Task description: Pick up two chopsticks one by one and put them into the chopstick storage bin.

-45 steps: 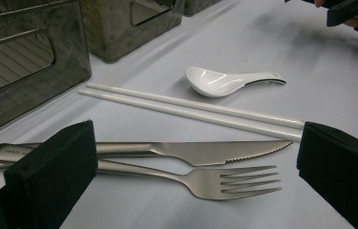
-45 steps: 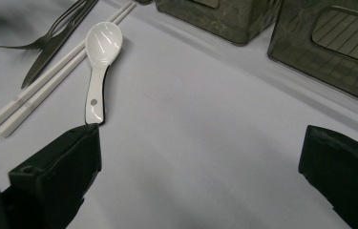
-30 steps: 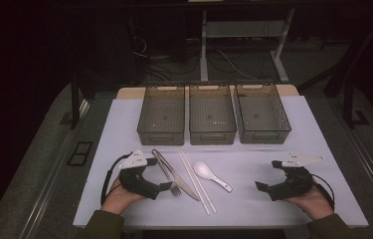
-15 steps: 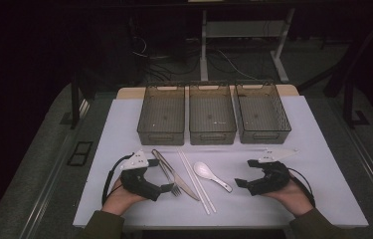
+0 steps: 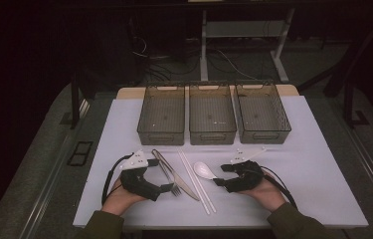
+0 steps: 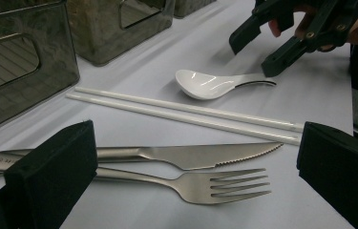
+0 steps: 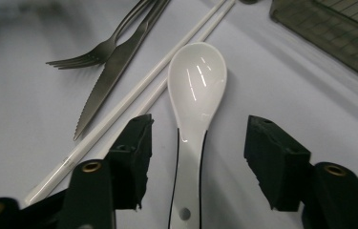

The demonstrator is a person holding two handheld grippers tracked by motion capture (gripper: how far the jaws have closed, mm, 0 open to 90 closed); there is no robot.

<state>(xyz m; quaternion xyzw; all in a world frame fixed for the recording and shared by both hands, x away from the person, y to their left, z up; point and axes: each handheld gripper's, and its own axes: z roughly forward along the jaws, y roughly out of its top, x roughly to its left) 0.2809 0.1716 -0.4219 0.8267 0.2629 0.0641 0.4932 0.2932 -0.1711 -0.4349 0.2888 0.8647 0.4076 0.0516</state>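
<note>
The white worktop carries three grey mesh bins in a row along its far side, all of them looking bare inside, and a small spread of cutlery on the near side between the person's two hands. From left to right lie a steel fork, a steel knife just beside it, a pair of white chopsticks, and a white spoon with its bowl pointing toward the bins. The left gripper rests at the left end of the spread, jaws wide apart around the fork and knife handles without pressing on either. The right gripper is at the spoon: its jaws have just been closing, and the handle lies between them, with a clear gap on each side, so nothing is pinched yet. To my eye the step in hand is the grasp of the spoon, probably for sorting into one of the bins. The next move calls for the jaws to close squarely on that thin, glossy handle, low against the sheet, then lift it clear without nudging the chopsticks just to its left.
</note>
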